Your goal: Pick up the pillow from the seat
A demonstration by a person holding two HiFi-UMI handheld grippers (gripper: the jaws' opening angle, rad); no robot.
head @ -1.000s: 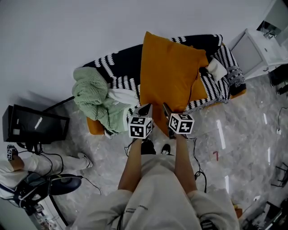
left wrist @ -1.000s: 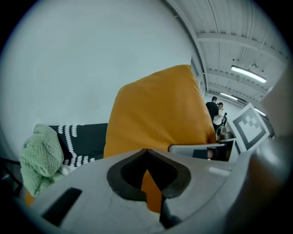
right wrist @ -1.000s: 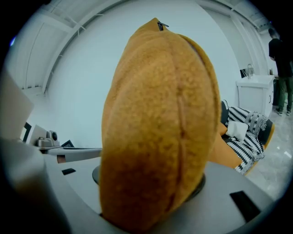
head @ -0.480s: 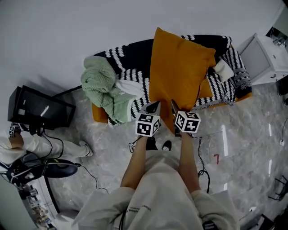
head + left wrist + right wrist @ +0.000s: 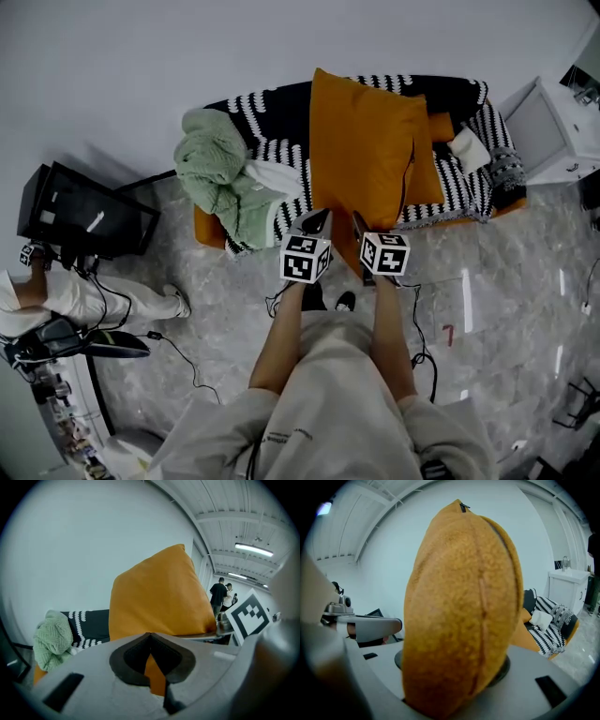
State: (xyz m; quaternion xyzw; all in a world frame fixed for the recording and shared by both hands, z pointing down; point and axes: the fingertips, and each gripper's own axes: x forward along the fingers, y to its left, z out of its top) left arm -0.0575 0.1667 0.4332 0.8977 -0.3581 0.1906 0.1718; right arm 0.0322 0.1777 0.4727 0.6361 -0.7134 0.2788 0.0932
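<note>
Right in front of you, over the front edge of the seat point(image 5: 202, 231), the pillow point(image 5: 361, 150) stands up tall. Its long side runs away from you, from the tongs up toward the wall point(image 5: 141, 66). Your left tongs point(image 5: 317, 221) and right tongs point(image 5: 357, 223) sit side by side at its near bottom edge, so both hands are just as close. The left tongs are pinched on a thin bit of the orange cloth. The right tongs are clamped around a fat part of the pillow, which fills most of the right gripper view. I think the next move depends on keeping both hands level, so the tall pillow does not tip sideways.

Some things are hard to see. The tongs and the marker cubes point(image 5: 305, 258) cover the pillow's bottom, so I can't tell if it touches the seat or hangs free. The pillow hides part of the striped cover point(image 5: 262, 122). An orange piece point(image 5: 427, 178) peeks out on its right; I can't tell if it is another pillow. The green blanket point(image 5: 214, 164) lies well apart on the left.
</note>
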